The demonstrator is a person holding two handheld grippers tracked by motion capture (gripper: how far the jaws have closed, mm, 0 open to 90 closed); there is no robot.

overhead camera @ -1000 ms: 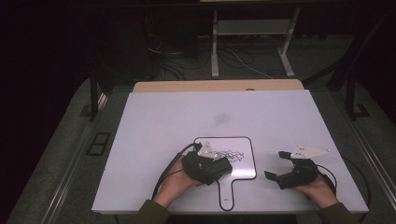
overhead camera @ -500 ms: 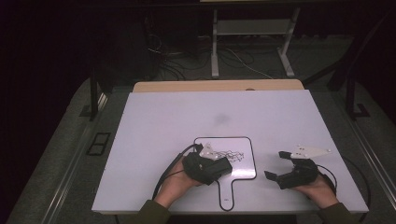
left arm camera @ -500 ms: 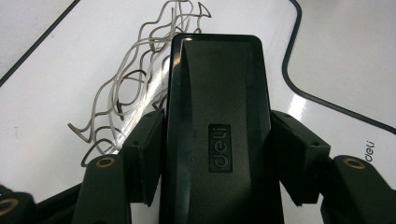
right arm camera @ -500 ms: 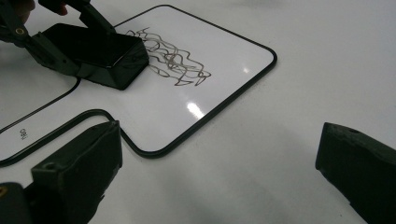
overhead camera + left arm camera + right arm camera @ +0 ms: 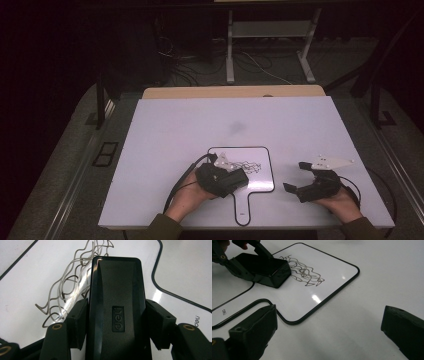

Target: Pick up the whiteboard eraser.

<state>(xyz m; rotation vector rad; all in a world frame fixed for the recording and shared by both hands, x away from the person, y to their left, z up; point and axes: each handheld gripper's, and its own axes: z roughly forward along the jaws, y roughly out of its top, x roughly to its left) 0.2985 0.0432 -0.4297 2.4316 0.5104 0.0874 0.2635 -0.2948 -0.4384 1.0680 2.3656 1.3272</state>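
One eraser (image 5: 116, 312) clamped in left gripper (image 5: 235, 181) on one small whiteboard (image 5: 260, 184) beside scribbles (image 5: 246, 166). Right gripper (image 5: 296, 176) spread wide, holding nothing, near worktop (image 5: 170, 135) front edge.

Looks like a lab or recording room rather than a home; dark all round, lit only over a plain white worktop (image 5: 165, 130) laid on a wooden board (image 5: 230, 92). Behind it, loose cables (image 5: 185, 60) trailing over grey carpet (image 5: 65, 150), beside the white metal legs of a stand (image 5: 230, 50) and black frame posts (image 5: 101, 100) at either side; floor sockets (image 5: 105, 153) set in the carpet at the left. On the worktop, just a small handled whiteboard (image 5: 260, 175) with scribbles, the bare, staged look of a test setup.
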